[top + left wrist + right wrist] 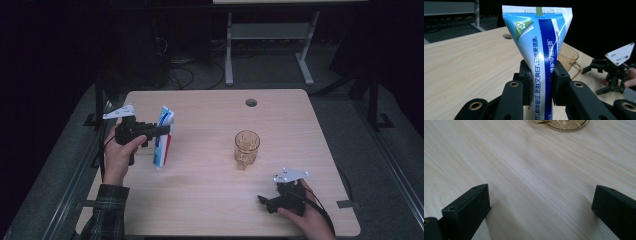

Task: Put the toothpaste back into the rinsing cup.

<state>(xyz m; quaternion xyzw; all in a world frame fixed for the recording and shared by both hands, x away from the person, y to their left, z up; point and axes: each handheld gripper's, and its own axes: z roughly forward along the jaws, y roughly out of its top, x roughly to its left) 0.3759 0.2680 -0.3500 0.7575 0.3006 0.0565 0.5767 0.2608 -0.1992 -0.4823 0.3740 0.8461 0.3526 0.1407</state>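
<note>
A blue and white toothpaste tube (163, 137) stands upright at the table's left, crimped end up, cap end just above the wood. My left gripper (162, 131) is shut on its middle; in the left gripper view the tube (541, 45) rises between the two black pads (525, 82). An amber patterned glass (246, 148) stands upright near the table's middle. My right gripper (263, 201) rests low at the front right, jaws wide open over bare wood. In the right gripper view its gripper (541, 207) holds nothing, and the glass base (560, 124) shows at the top edge.
The light wooden table (210, 200) has a round cable hole (251, 103) at its far edge. Beyond it stands a white desk frame (270, 45) with cables on the dark floor. In the left gripper view the right gripper (614, 70) and a hand show far right.
</note>
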